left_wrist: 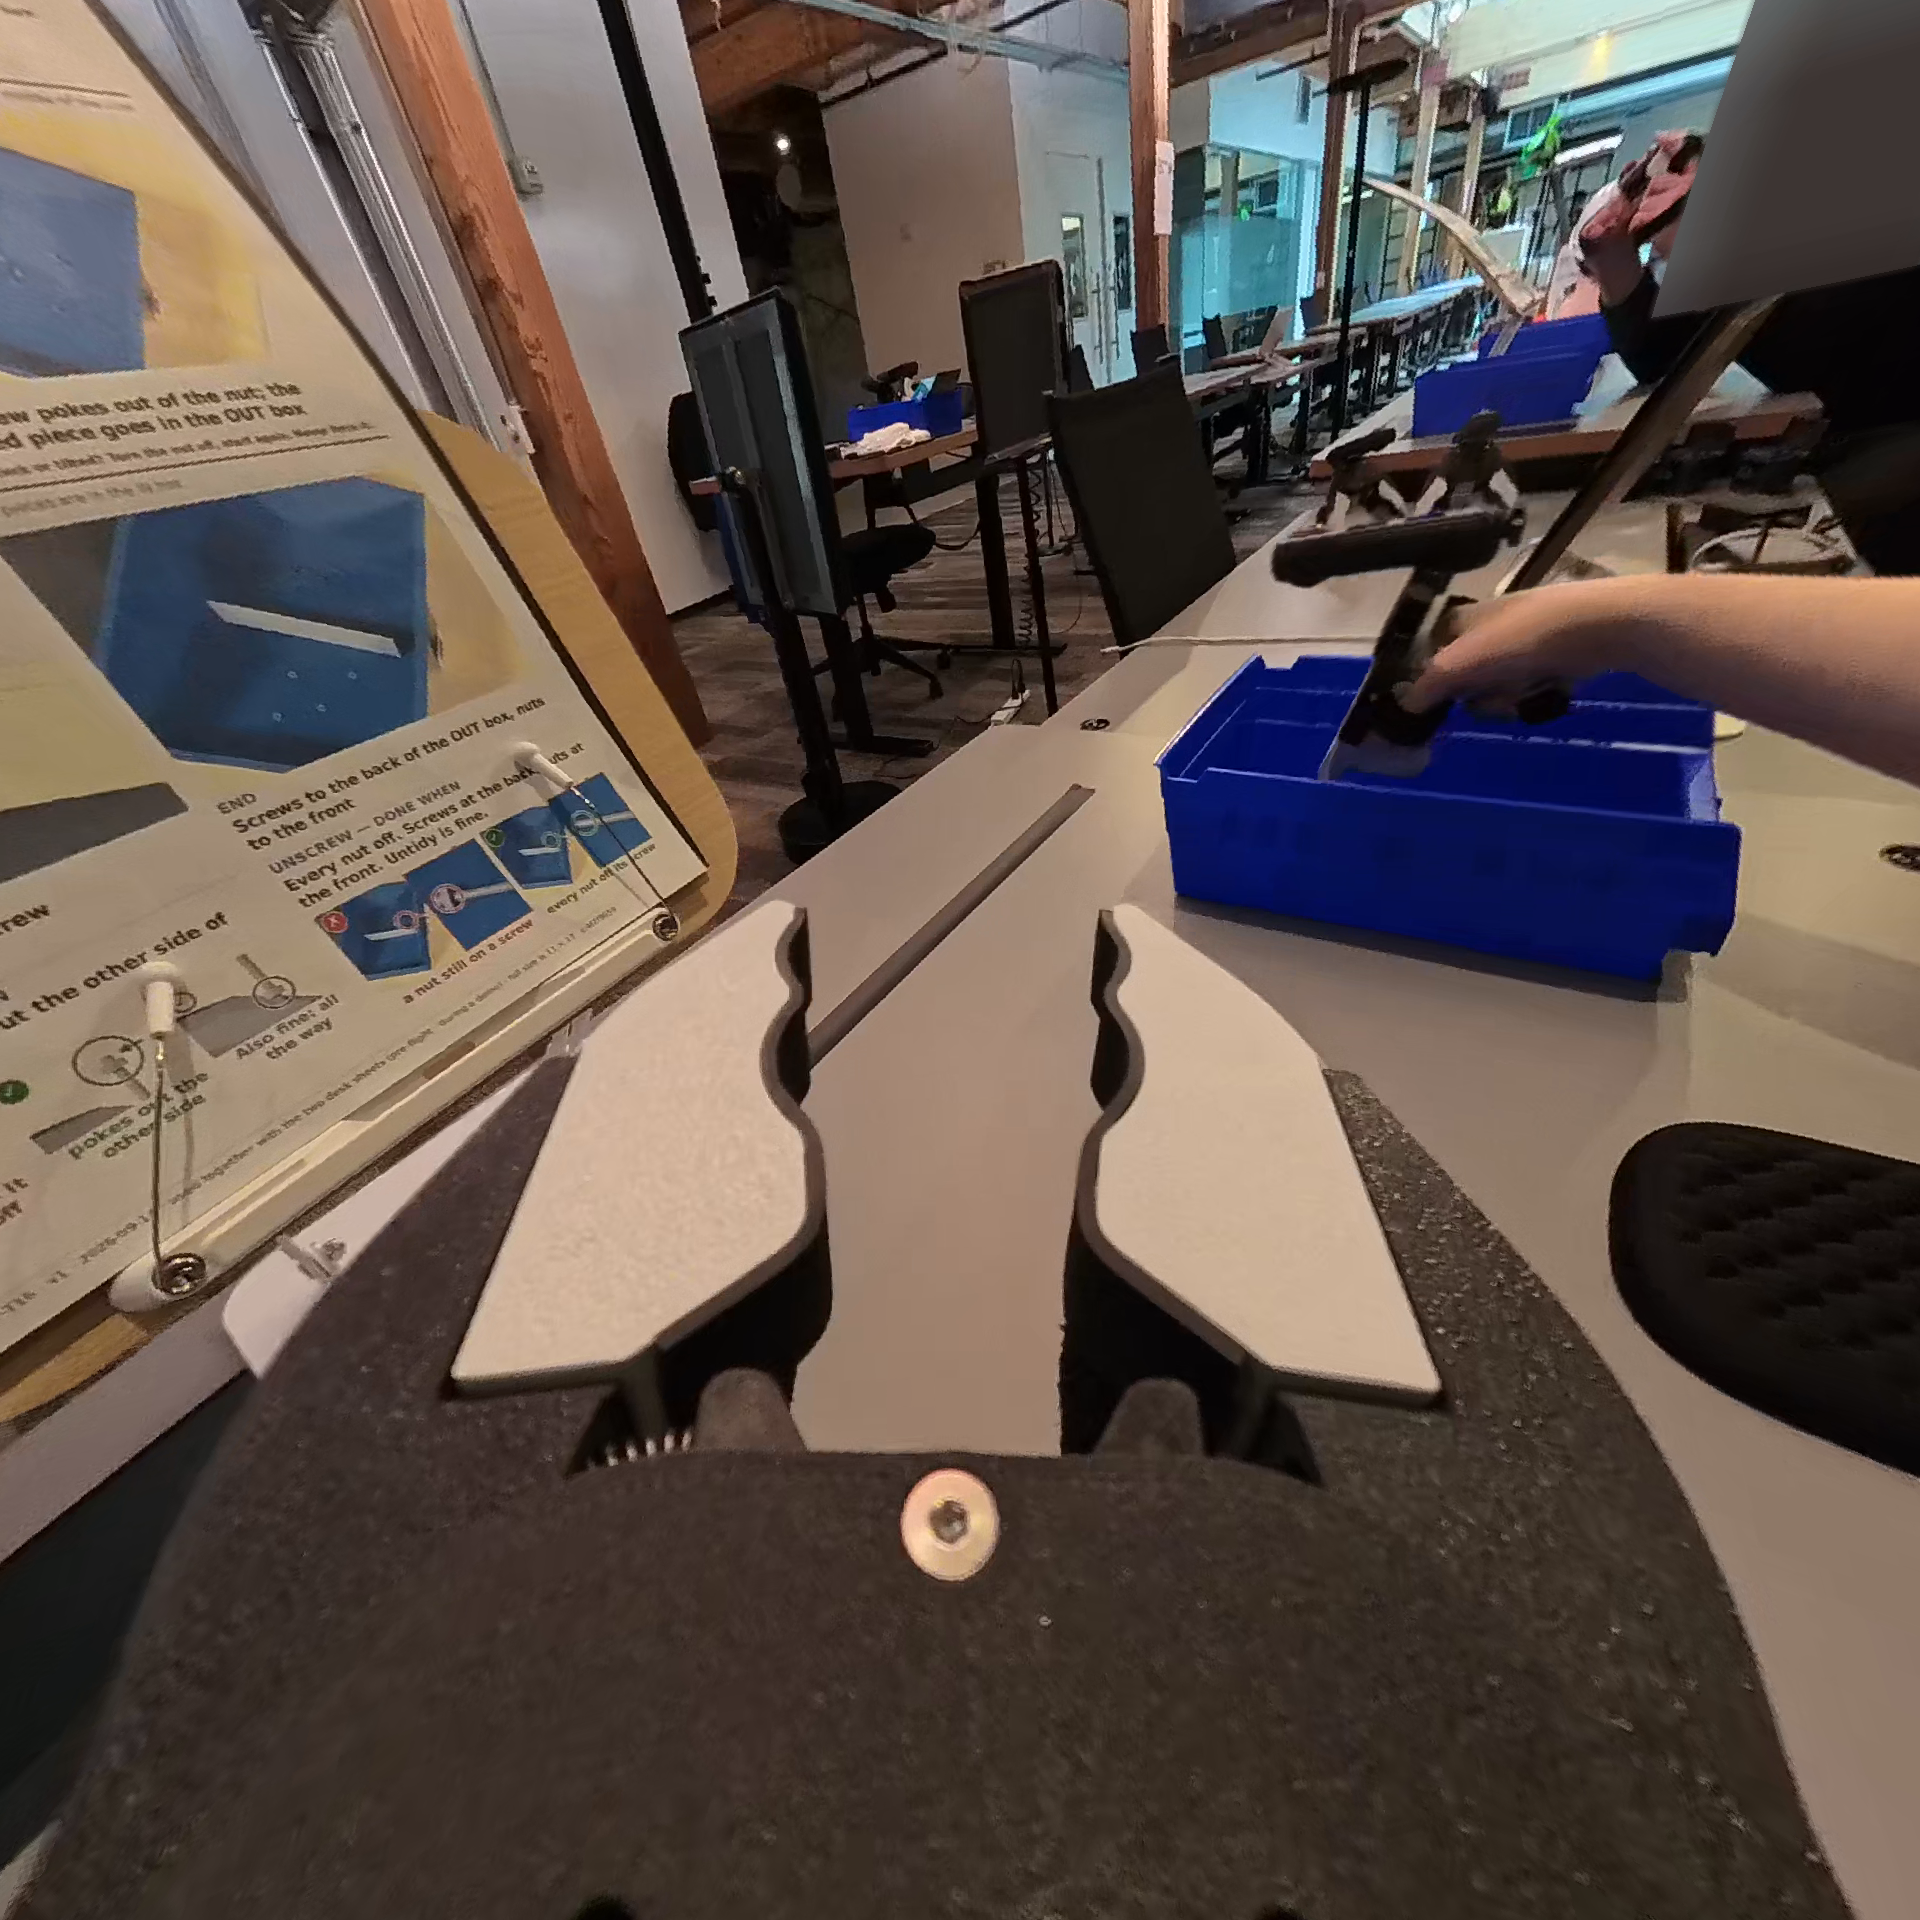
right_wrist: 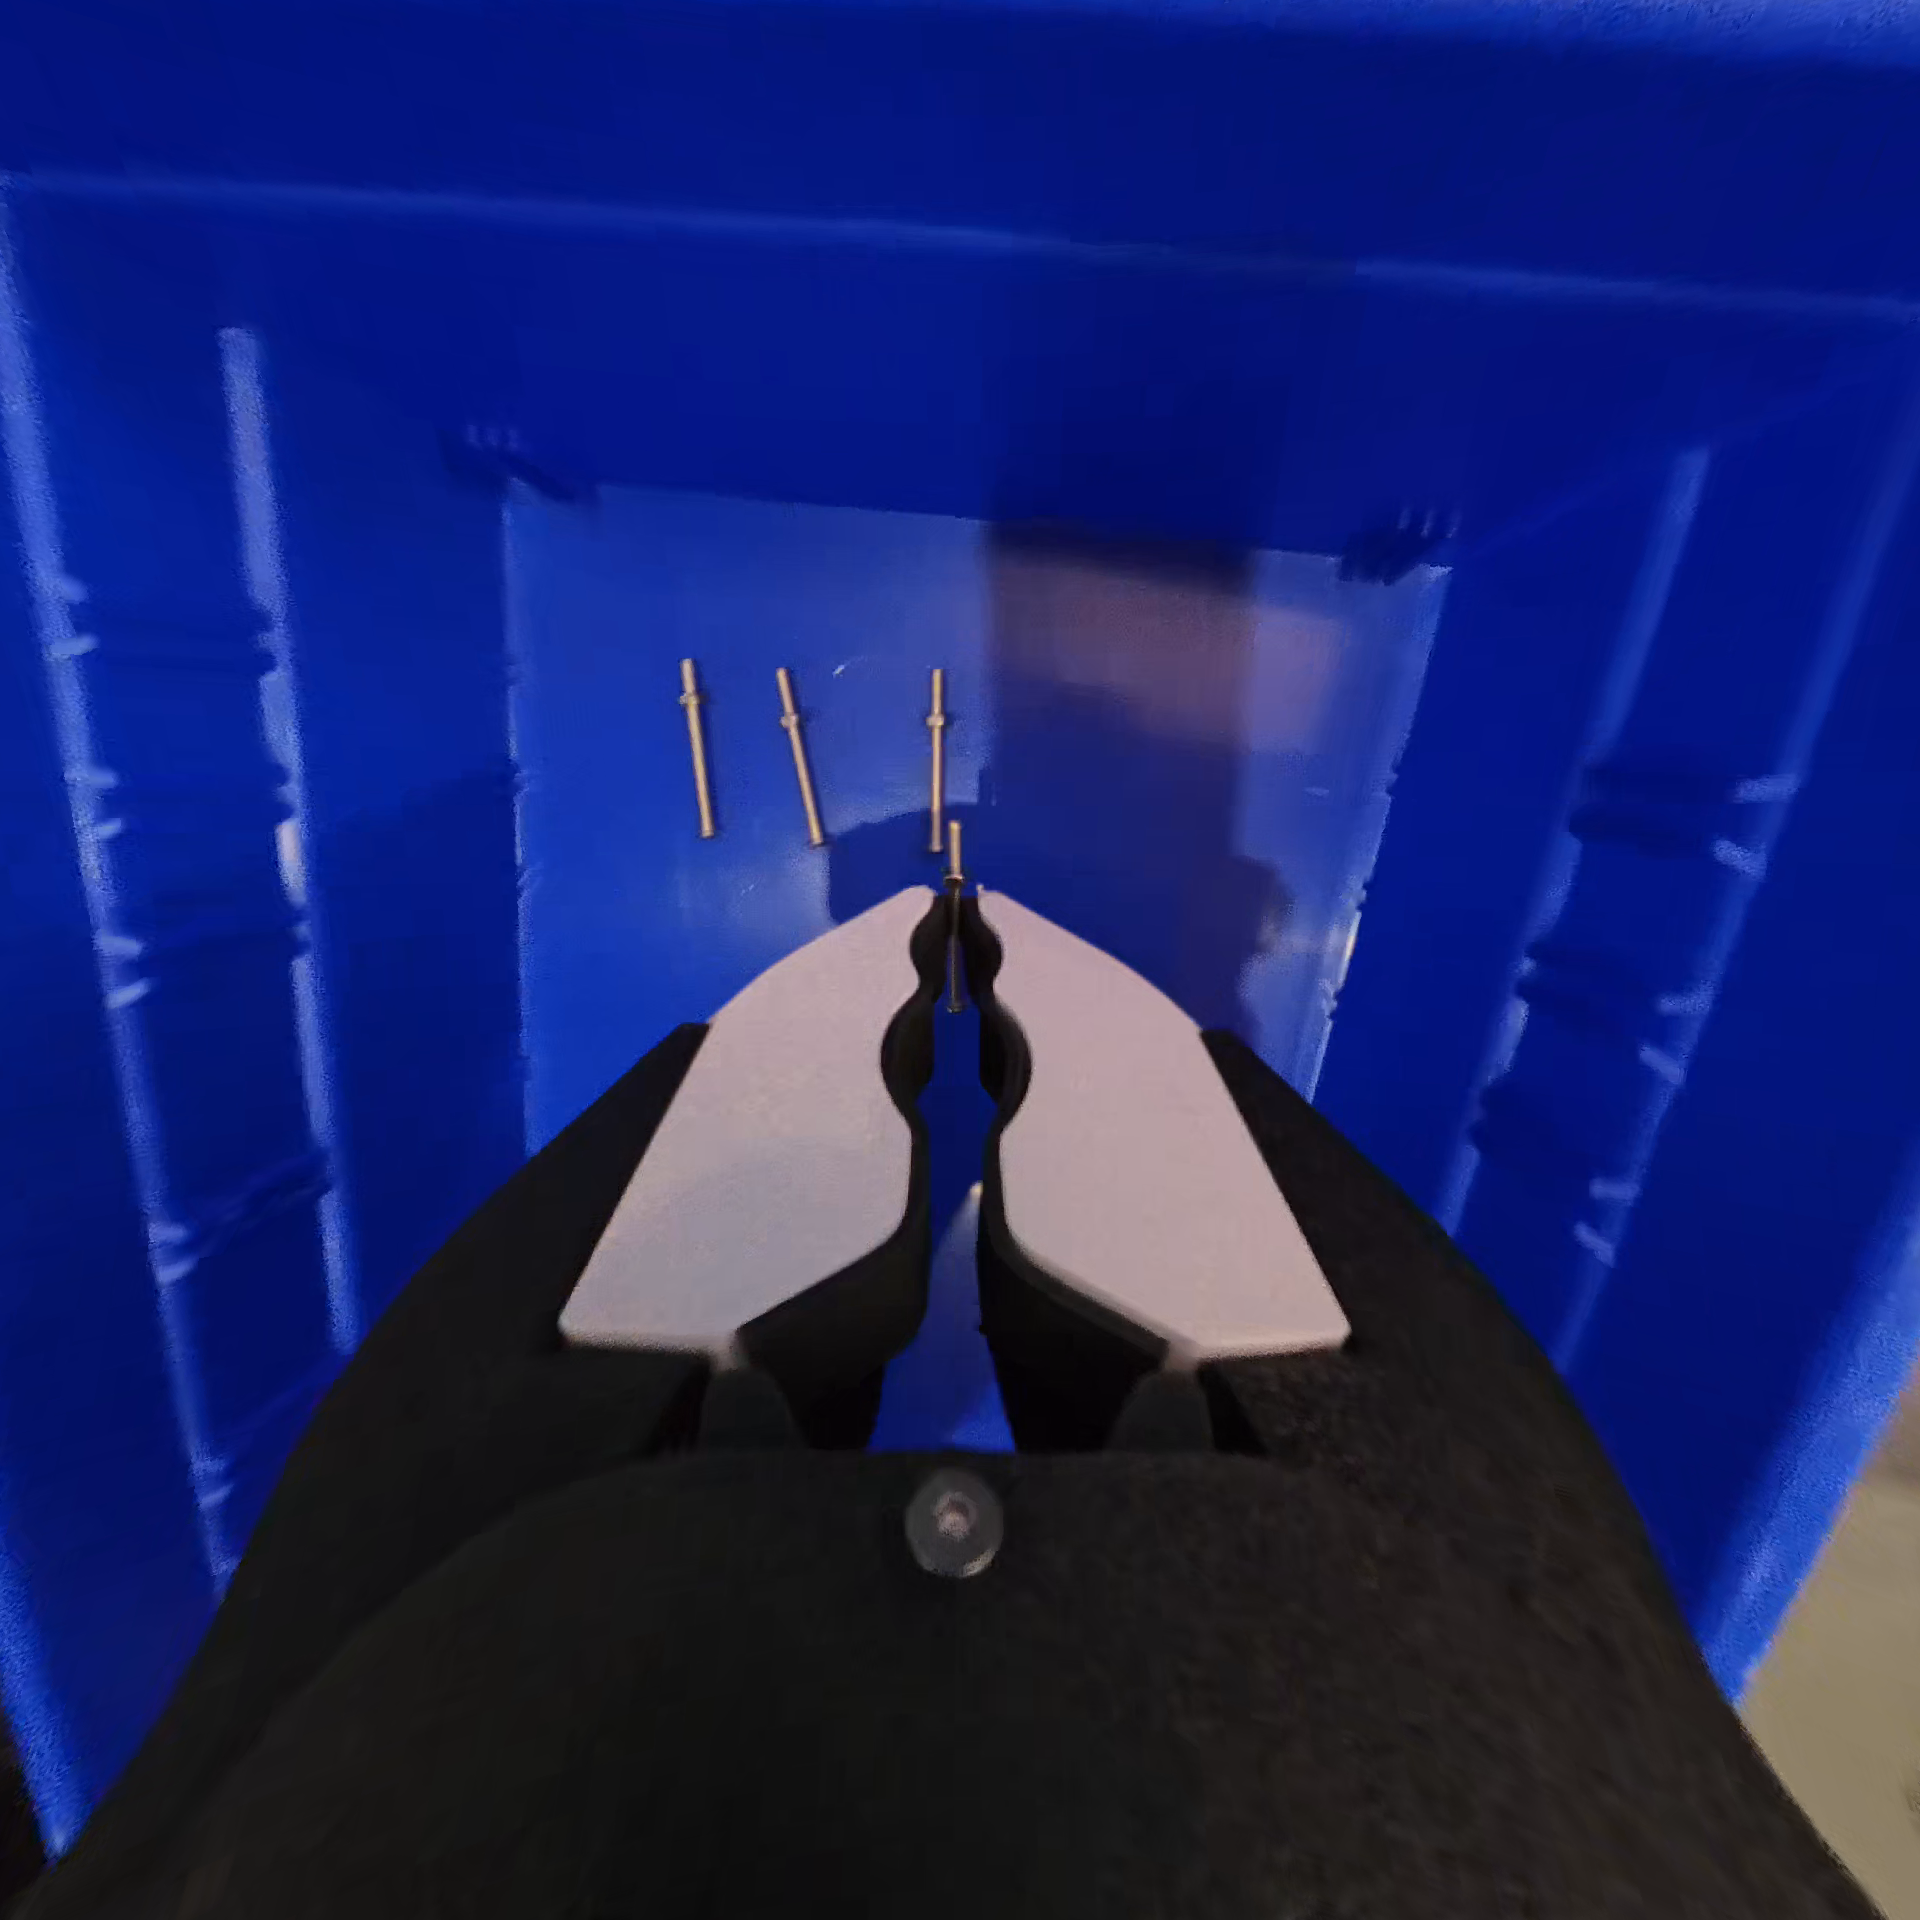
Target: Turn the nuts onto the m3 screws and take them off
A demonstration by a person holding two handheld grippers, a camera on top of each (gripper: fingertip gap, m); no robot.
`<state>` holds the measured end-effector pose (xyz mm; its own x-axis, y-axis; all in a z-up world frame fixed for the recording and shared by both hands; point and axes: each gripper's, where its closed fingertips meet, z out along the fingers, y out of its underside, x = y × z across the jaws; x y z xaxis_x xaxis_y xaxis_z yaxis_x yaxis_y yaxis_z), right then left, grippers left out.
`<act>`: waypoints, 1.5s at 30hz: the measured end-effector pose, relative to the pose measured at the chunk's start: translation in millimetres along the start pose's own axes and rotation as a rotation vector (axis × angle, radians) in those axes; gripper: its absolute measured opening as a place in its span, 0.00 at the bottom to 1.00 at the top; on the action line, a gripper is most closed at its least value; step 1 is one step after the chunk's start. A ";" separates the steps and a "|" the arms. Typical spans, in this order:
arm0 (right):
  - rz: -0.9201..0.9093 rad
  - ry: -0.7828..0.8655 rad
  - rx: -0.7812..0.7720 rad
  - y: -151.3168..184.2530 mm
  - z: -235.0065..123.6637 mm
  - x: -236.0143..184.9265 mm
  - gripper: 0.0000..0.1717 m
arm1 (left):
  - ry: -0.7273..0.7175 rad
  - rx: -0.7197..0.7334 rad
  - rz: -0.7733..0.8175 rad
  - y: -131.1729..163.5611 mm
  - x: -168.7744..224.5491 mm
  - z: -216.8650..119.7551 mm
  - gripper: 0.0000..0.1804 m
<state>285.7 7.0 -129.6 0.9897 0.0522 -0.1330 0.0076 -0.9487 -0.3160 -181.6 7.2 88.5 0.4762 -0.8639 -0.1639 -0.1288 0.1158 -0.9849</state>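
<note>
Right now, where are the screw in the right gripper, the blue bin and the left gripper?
screw (right_wrist: 953,940): right wrist view, mid-shaft between the closed fingers.
blue bin (left_wrist: 1444,857): left wrist view, near outer wall.
left gripper (left_wrist: 951,982): left wrist view, open gap between fingertips.

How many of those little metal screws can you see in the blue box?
4: three screws lie side by side on the blue box floor; one screw is pinched in the right tongs. Others may be hidden.

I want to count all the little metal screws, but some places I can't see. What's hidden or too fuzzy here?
- Left wrist view: blue bin floor, hidden by its front wall.
- Right wrist view: bin floor under the right claw, covered by it.
- Right wrist view: glare patch blurs that floor.
- Held screw: whether it touches the floor, unclear.
</note>
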 end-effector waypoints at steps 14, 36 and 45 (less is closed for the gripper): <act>0.003 0.077 -0.092 -3.1 25.4 21.4 0.01 | 0.015 -0.007 0.011 -1.5 7.4 3.7 0.30; -0.319 0.576 0.910 -61.2 -210.6 -70.1 0.20 | -0.269 0.151 0.086 -29.9 -33.9 -25.2 0.39; -0.625 0.515 1.276 -46.4 -195.6 -236.9 0.35 | -0.436 0.410 0.205 -75.1 -33.4 -61.1 0.35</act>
<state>78.8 -22.3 100.3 0.8169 -0.0349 0.5757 0.5761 0.0968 -0.8116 -240.9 -2.6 171.4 0.7989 -0.5353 -0.2741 0.0478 0.5109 -0.8583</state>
